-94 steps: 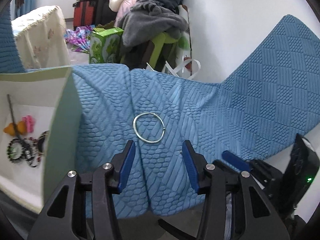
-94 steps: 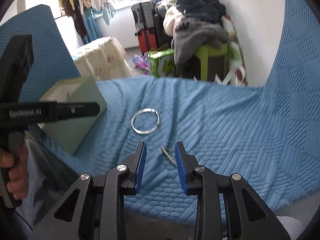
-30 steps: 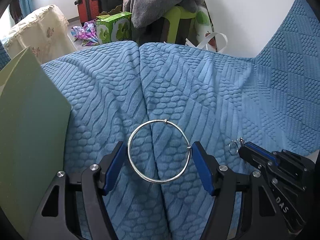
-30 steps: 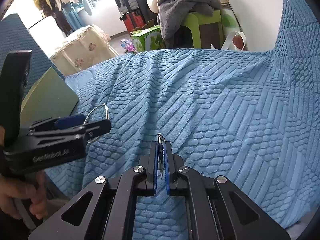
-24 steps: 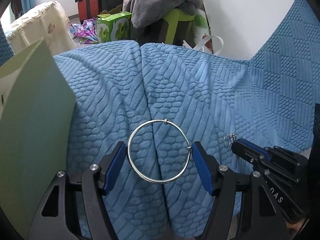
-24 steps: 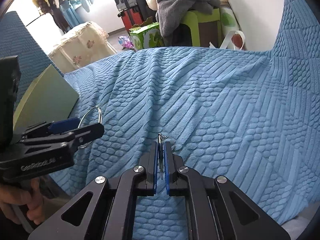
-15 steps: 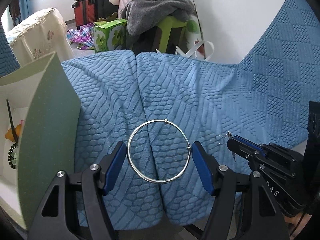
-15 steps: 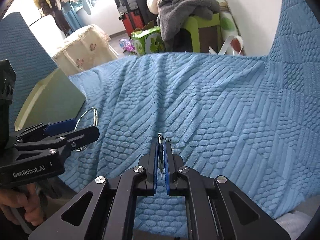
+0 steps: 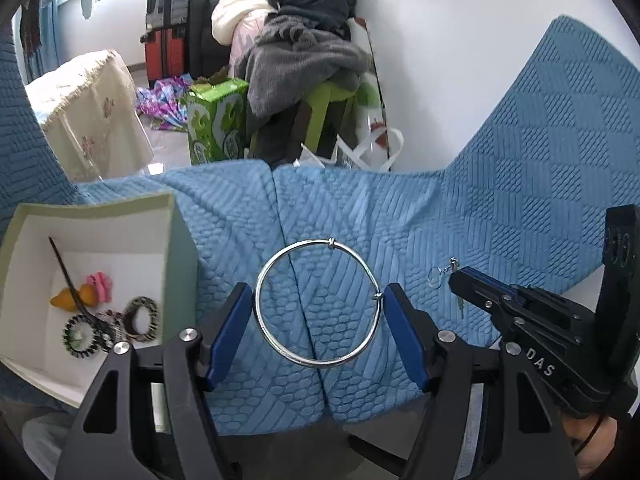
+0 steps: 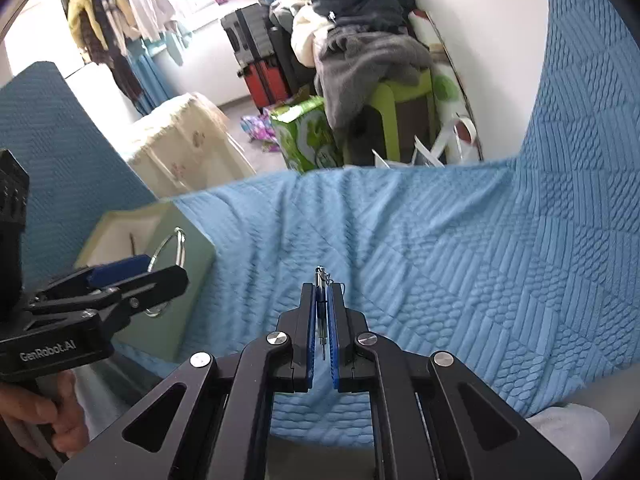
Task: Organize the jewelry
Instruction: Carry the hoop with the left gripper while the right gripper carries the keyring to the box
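My left gripper (image 9: 316,290) is shut on a thin silver bangle (image 9: 332,243), which spans the gap between the blue pads above the blue sofa cover. From the right wrist view the same gripper (image 10: 136,270) and bangle (image 10: 179,240) hang beside the box. My right gripper (image 10: 321,292) is shut on a small silver earring (image 10: 319,274), whose hook sticks out past the tips. The earring (image 9: 438,274) also shows at the right gripper's tip (image 9: 456,278). A pale green box (image 9: 100,208) stands open at the left and holds hair ties, pink and orange pieces and a dark stick.
The blue textured cover (image 9: 440,220) drapes the seat and rises up the backrest at right. Beyond the seat edge are a green carton (image 9: 216,120), a green stool piled with clothes (image 9: 304,60), suitcases (image 9: 168,20) and a cream-covered table (image 9: 88,112).
Both grippers have risen off the seat with the bangle and the earring still in them. The box's inside has come into view at the left.
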A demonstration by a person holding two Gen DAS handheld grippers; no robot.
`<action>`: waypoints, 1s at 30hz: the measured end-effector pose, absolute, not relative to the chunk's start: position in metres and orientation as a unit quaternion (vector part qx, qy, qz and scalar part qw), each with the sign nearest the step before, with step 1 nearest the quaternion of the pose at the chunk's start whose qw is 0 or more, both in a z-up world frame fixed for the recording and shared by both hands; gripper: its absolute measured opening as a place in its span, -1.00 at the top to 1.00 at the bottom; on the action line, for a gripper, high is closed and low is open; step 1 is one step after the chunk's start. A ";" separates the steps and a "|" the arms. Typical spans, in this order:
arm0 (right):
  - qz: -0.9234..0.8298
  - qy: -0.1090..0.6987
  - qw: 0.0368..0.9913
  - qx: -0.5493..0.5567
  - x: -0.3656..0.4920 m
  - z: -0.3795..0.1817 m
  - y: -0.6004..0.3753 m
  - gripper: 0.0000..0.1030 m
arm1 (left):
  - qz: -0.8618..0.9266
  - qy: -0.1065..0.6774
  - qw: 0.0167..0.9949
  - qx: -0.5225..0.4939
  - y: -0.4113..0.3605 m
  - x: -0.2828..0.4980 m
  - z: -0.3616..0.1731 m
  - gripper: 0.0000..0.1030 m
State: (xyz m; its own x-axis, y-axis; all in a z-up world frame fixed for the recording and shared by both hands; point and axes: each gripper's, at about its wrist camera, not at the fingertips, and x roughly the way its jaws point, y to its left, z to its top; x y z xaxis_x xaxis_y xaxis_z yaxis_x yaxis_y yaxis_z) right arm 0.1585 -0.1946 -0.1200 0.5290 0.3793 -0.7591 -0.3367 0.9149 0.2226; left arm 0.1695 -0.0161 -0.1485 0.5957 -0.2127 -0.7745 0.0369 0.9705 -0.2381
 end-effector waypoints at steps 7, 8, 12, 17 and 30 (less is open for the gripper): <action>0.222 0.392 0.892 0.025 0.152 -0.067 -0.177 0.92 | -0.063 0.410 0.905 -0.099 0.004 0.157 -0.109 -0.32; 0.224 0.380 0.897 0.017 0.151 -0.057 -0.172 0.92 | -0.062 0.404 0.907 -0.099 0.008 0.155 -0.103 -0.32; 0.234 0.360 0.903 0.014 0.149 -0.032 -0.158 0.92 | -0.054 0.377 0.920 -0.094 0.027 0.145 -0.074 -0.32; 0.259 0.335 0.906 0.014 0.145 -0.007 -0.133 0.92 | -0.029 0.350 0.931 -0.103 0.054 0.131 -0.050 -0.32; 0.332 0.331 0.883 -0.002 0.139 -0.003 -0.042 0.92 | 0.037 0.337 0.931 -0.135 0.130 0.107 -0.055 -0.33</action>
